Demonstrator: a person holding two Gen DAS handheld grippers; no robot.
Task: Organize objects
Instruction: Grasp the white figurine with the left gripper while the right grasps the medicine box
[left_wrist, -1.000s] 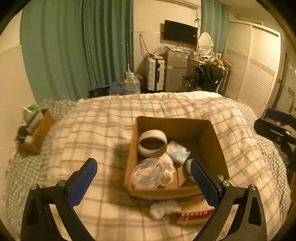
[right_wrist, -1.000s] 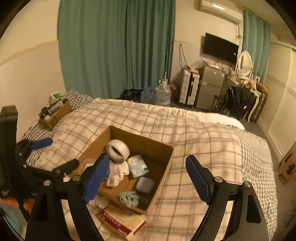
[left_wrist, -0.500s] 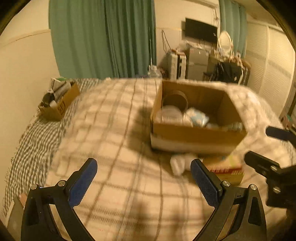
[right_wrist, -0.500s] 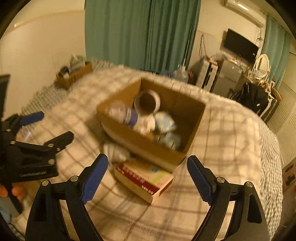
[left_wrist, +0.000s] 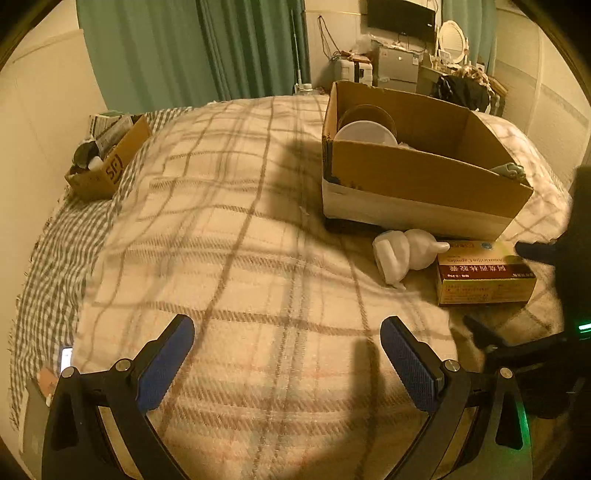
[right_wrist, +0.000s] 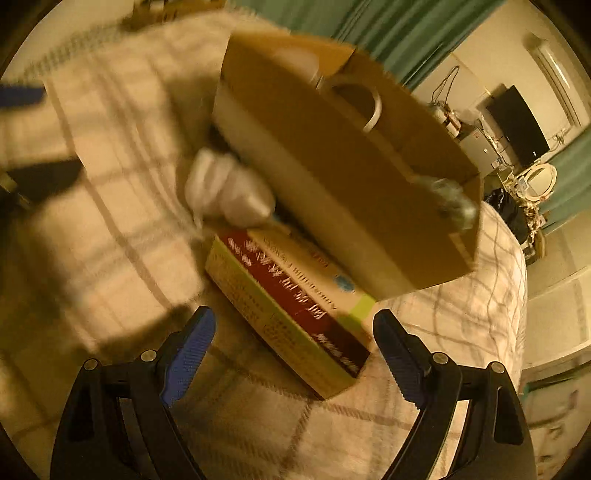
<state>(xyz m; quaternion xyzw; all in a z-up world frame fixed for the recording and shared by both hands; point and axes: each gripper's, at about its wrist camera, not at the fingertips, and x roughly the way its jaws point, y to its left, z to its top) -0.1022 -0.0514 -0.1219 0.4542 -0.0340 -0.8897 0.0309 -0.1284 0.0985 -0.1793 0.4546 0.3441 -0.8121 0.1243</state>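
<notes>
Our right gripper hangs with its jaws spread wide and nothing between them, just short of the near end of the medicine box, which lies flat on the plaid blanket close against the cardboard box, the white bundle touching its far corner. Our left gripper is likewise spread and empty over bare blanket, well to the left of those things. Beyond stretch open blanket, a smaller carton at the bed's left edge, and green curtains.

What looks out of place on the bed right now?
Two items lie outside the brown cardboard box on the plaid blanket: a crumpled white bundle and a red-and-yellow medicine carton.
</notes>
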